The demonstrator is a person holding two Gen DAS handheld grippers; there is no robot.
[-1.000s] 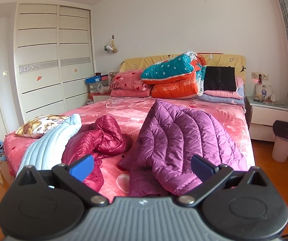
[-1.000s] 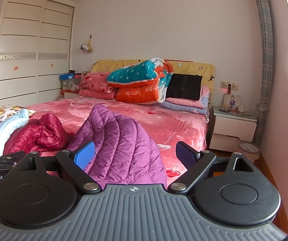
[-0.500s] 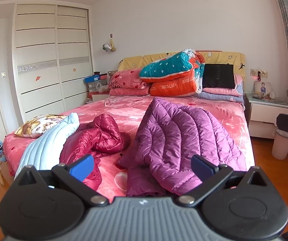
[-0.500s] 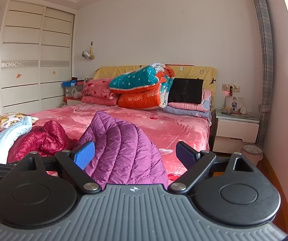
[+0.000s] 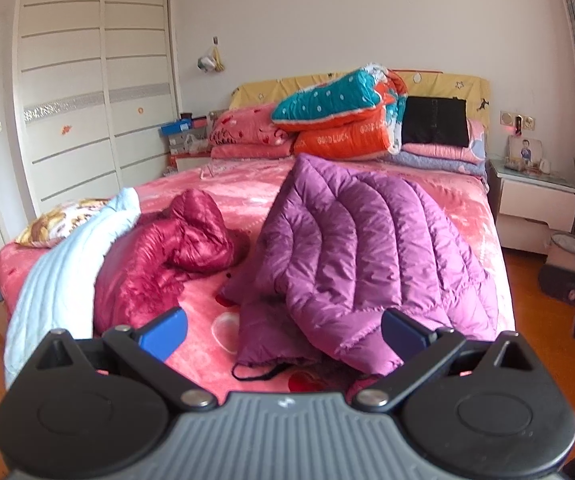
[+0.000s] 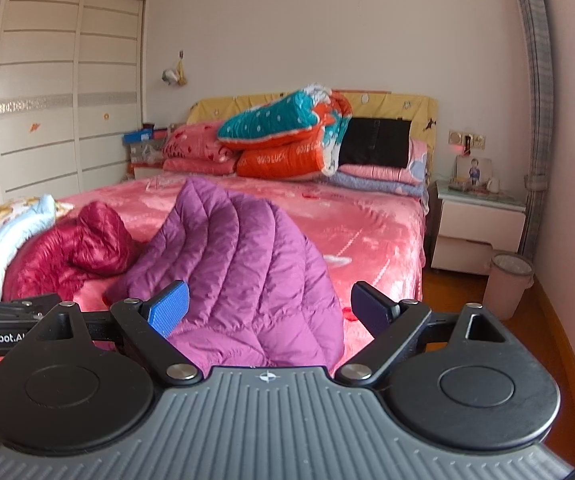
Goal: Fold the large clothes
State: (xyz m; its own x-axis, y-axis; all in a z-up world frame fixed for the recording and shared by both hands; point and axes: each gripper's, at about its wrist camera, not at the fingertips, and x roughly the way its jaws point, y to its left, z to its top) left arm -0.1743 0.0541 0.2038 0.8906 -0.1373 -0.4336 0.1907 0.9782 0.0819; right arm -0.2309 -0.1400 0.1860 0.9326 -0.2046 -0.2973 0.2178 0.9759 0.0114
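Purple jacket [image 5: 367, 248] looms nearer than before; left gripper [image 5: 283, 330] and right gripper [image 6: 269, 306] approach spread wide, empty, folding unstarted.

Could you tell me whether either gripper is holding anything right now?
Nothing is held: left gripper and right gripper are both open, short of the purple jacket.

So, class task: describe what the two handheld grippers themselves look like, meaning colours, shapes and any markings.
Both match. The left gripper and right gripper each have a grey ribbed body, two round black discs, black angled link arms with silver pivot pins, and blue pads on the fingers. A small white emblem sits mid-body. In the right view, the left gripper's side reads "GenRobot.AI", partly cut off. No hands or sleeves show.
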